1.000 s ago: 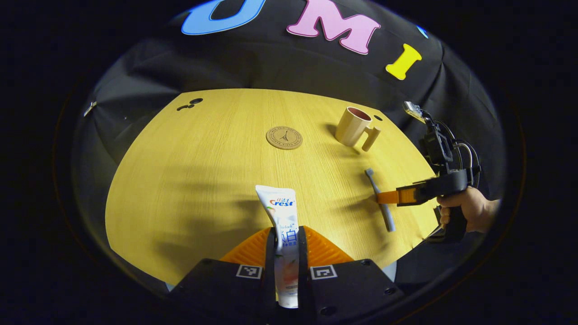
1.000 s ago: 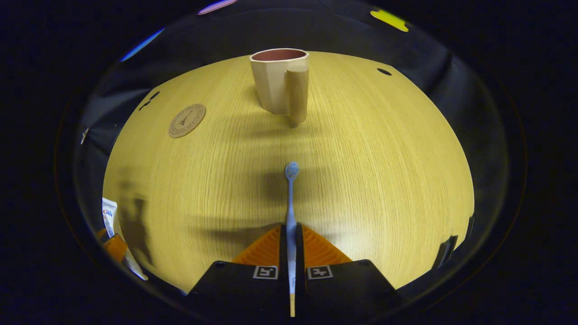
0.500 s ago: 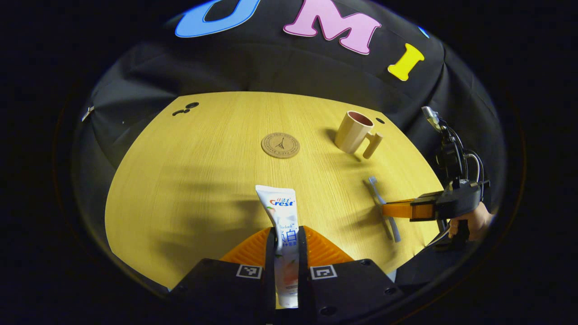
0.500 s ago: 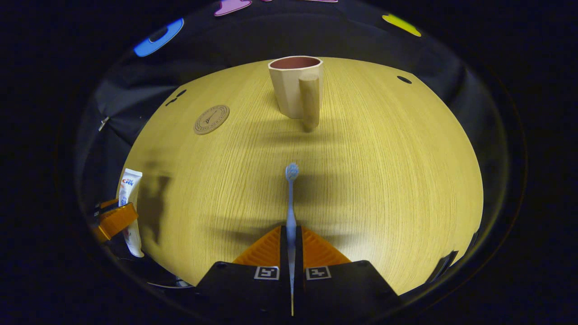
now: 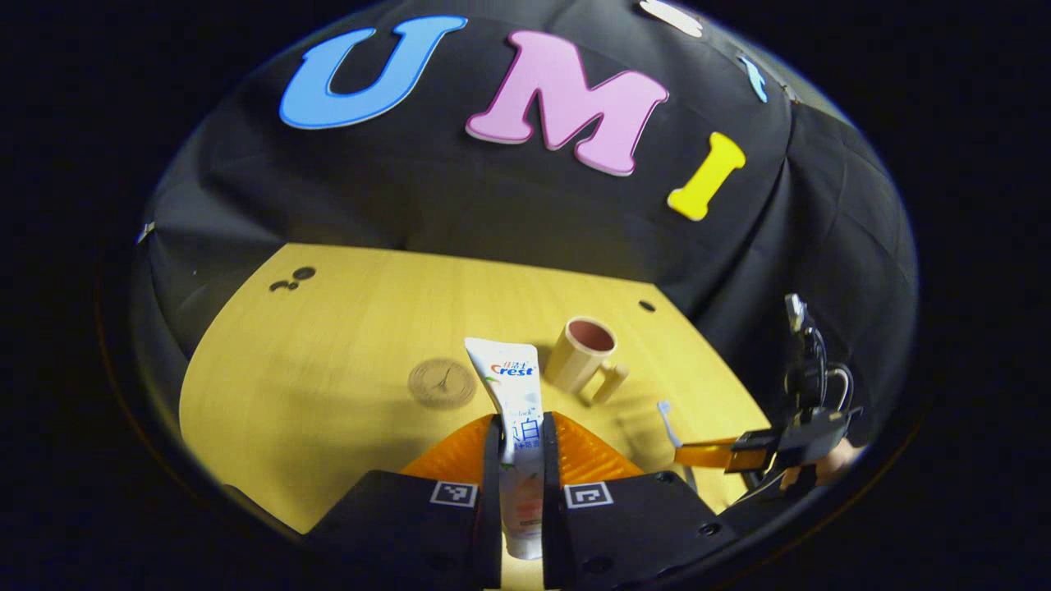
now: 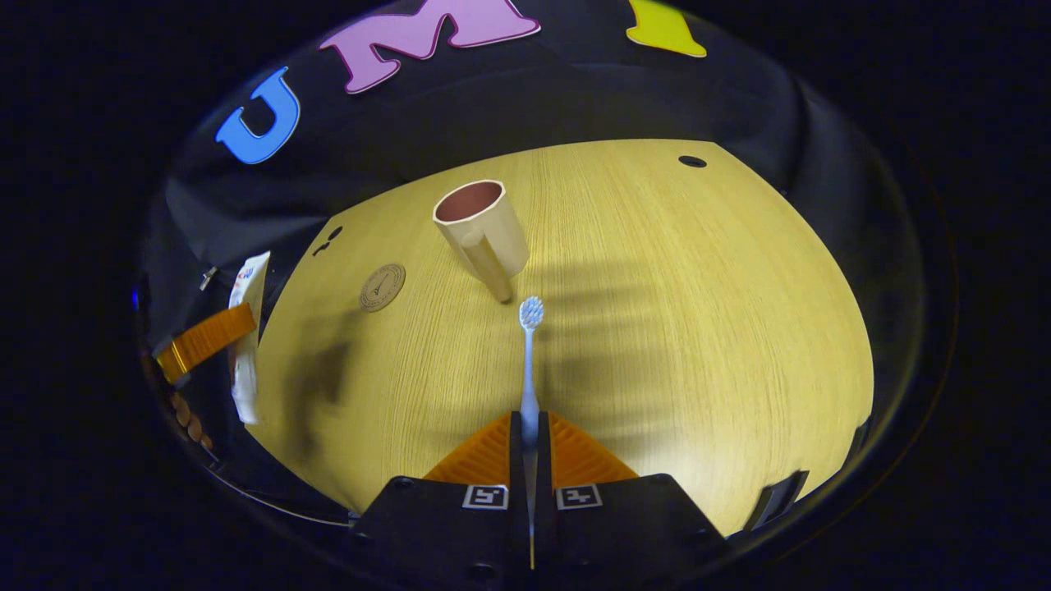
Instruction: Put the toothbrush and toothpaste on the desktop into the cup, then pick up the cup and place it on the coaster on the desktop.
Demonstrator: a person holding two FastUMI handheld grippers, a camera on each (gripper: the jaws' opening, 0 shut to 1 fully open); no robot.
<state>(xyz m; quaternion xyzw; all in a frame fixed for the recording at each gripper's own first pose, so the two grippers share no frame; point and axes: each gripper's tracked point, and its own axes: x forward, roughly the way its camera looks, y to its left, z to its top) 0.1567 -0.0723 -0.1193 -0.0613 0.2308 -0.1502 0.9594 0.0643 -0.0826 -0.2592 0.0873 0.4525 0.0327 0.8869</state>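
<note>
Both items lifted off the tabletop (image 6: 698,271), neither in the cup yet. Left gripper (image 5: 520,435): jaws narrow, clamped on the toothpaste (image 5: 509,394) w/ tube standing up at bottom centre of left gripper view. Right gripper (image 6: 530,431): jaws nearly closed on the toothbrush (image 6: 529,361) handle, bristle head pointing up mid-frame in right gripper view, just below the cup (image 6: 480,226). Cup sits upright, mouth open, upper centre-left there, handle facing the camera; coaster (image 6: 382,286) to its left, apart from it. Step in hand, imo: carry brush to cup & drop in. To do it well: bring the brush over the rim, tip it so one end goes in first, lower till it's inside, then release; avoid knocking the handle or tipping the cup. Keep toothpaste back so the 2 grippers don't crowd the opening; go one at a time
</note>
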